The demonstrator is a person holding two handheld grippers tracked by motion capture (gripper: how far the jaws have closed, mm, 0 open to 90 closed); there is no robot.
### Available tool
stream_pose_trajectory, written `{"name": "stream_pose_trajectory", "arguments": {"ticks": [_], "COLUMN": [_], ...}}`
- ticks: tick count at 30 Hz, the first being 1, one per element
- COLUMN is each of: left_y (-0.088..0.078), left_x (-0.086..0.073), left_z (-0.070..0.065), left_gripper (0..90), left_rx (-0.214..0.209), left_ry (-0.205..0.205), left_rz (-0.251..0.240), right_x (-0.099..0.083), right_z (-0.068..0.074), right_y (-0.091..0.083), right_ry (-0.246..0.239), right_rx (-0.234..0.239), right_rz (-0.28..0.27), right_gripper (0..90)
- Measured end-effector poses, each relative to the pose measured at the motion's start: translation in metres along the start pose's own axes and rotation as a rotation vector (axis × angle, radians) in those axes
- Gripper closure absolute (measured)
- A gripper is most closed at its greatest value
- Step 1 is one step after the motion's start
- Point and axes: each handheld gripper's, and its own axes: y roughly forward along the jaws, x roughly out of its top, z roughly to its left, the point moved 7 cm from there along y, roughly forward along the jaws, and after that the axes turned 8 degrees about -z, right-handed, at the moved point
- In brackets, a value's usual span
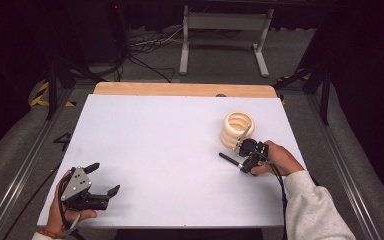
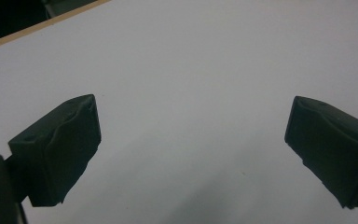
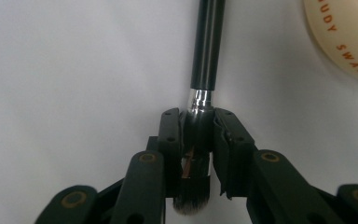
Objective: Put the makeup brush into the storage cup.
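Observation:
A makeup brush point(image 3: 207, 51) with a black handle and silver ferrule lies low over the white table point(image 1: 155, 140). My right gripper point(image 3: 196, 123) is shut on its ferrule, with the bristles pointing back toward the camera. In the high view the brush handle point(image 1: 227, 159) sticks out to the left of the right gripper point(image 1: 243, 159), just in front of a cream ribbed ring-shaped holder point(image 1: 237, 127). The holder's edge point(image 3: 345, 42) carries printed letters. My left gripper point(image 1: 105, 178) rests at the table's near left corner, open with nothing between its pads point(image 2: 65, 154).
A wooden strip point(image 1: 180, 89) runs along the table's far edge. Beyond it are a white metal stand point(image 1: 225, 30) and cables on the floor. Metal rails point(image 1: 340, 165) flank both sides of the table.

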Motion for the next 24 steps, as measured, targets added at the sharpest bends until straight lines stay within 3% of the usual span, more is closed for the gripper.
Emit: {"name": "stream_pose_trajectory", "arguments": {"ticks": [4, 7, 17, 24], "left_y": [0.0012, 0.0013, 0.0027, 0.0025], "left_x": [-0.0012, -0.0015, -0.0013, -0.0014], "left_z": [-0.0014, -0.0023, -0.0036, -0.0036], "left_gripper": [4.4, 4.4, 4.4, 4.6], "left_rx": [-0.007, -0.013, -0.025, -0.024], "left_ry": [0.004, 0.003, 0.000, 0.002], "left_rz": [0.009, 0.011, 0.012, 0.013], "right_x": [0.0051, 0.0065, 0.0044, 0.0057], "right_z": [0.0020, 0.0032, 0.0047, 0.0043], "right_y": [0.0013, 0.0015, -0.0004, -0.0018], "right_ry": [-0.022, -0.035, -0.025, -0.031], "right_rx": [-0.020, -0.037, -0.005, -0.024], "right_rz": [0.074, 0.093, 0.058, 0.039], "right_gripper": [76.1, 76.5, 76.9, 77.1]}}
